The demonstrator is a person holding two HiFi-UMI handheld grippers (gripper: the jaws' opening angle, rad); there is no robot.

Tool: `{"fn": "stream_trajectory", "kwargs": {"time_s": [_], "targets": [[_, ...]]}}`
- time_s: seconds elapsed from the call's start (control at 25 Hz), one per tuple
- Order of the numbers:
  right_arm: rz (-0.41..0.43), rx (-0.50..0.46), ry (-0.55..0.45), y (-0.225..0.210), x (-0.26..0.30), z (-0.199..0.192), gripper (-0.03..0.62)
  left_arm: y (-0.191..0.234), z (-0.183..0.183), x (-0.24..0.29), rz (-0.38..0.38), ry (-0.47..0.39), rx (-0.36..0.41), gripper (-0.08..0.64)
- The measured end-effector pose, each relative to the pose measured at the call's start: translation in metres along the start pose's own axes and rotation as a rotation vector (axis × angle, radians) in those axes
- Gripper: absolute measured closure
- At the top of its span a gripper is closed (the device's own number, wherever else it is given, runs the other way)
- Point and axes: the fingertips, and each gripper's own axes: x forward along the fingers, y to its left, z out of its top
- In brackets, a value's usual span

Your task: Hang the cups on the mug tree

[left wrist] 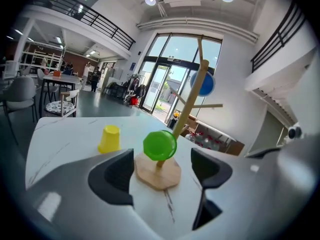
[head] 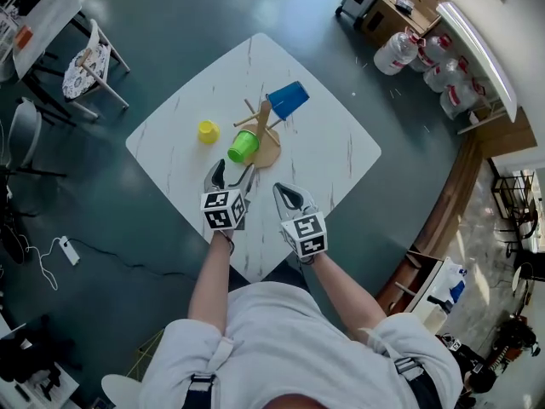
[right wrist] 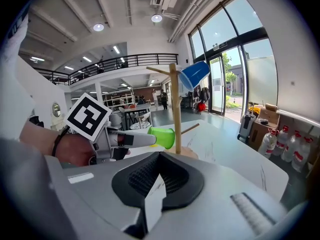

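Cups first, from the head view: the blue cup [head: 288, 99] hangs on an upper peg of the mug tree [head: 265, 122], the green cup [head: 243, 146] sits on a lower peg, and the yellow cup [head: 208, 131] stands alone on the table [head: 341, 156], just to the tree's left. My left gripper [head: 232, 175] points at the green cup with its tips close to it; my right gripper [head: 285, 196] waits beside it.

Left gripper view: my left gripper [left wrist: 161, 176] is spread wide with nothing between the pads. The green cup [left wrist: 160, 145] hangs ahead of them on its peg, and the yellow cup [left wrist: 110, 138] stands mouth down, off to the left.

Right gripper view: my right gripper [right wrist: 157, 181] is pressed together and empty. The left gripper [right wrist: 127, 139] reaches toward the green cup [right wrist: 162, 137].

I judge the green cup's hanging done and two cups settled. Next I'd need to swing left, pinch the yellow cup's wall, tip it and slide it onto a free peg without nudging the tree.
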Motion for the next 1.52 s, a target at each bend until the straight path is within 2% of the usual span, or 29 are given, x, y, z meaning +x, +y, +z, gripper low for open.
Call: {"fn": "stream_trajectory", "kwargs": {"time_s": [0.16,0.28,0.32,0.36,0.44,0.48,0.76,0.92,1.04,1.28,1.52], "targets": [[0.057,-0.024,-0.007,0.02,0.005,0.001,0.592,0.015,-0.003,-0.021,0.042,-0.007,-0.012,0.204],[0.097,-0.039,-0.01,0.032,0.009,0.001,0.592,0.022,-0.005,-0.036,0.062,-0.004,-0.007,0.244],[0.107,-0.042,-0.011,0.034,0.01,0.001,0.592,0.023,-0.004,-0.041,0.076,-0.009,0.004,0.277],[0.115,-0.043,-0.012,0.037,0.011,0.0,0.592,0.025,-0.003,-0.048,0.097,-0.017,0.019,0.338],[0.13,-0.042,-0.013,0.042,0.011,-0.002,0.592,0.029,-0.001,-0.062,0.145,-0.035,0.052,0.504],[0.139,-0.042,-0.014,0.045,0.01,-0.003,0.592,0.03,0.0,-0.069,0.162,-0.04,0.068,0.558],[0.175,-0.051,0.001,0.061,0.015,-0.011,0.592,0.03,0.005,-0.081,0.18,-0.032,0.195,0.558],[0.144,0.0,-0.004,0.073,0.036,-0.005,0.592,0.055,0.016,-0.063,0.146,-0.009,0.212,0.558],[0.097,0.018,-0.001,0.072,0.055,0.001,0.592,0.064,0.024,-0.04,0.095,0.0,0.226,0.558],[-0.057,0.114,-0.028,0.074,0.084,0.016,0.592,0.077,0.034,-0.016,-0.043,0.04,0.301,0.558],[-0.161,0.174,-0.041,0.072,0.095,0.018,0.593,0.089,0.034,0.0,-0.123,0.073,0.35,0.558]]}}
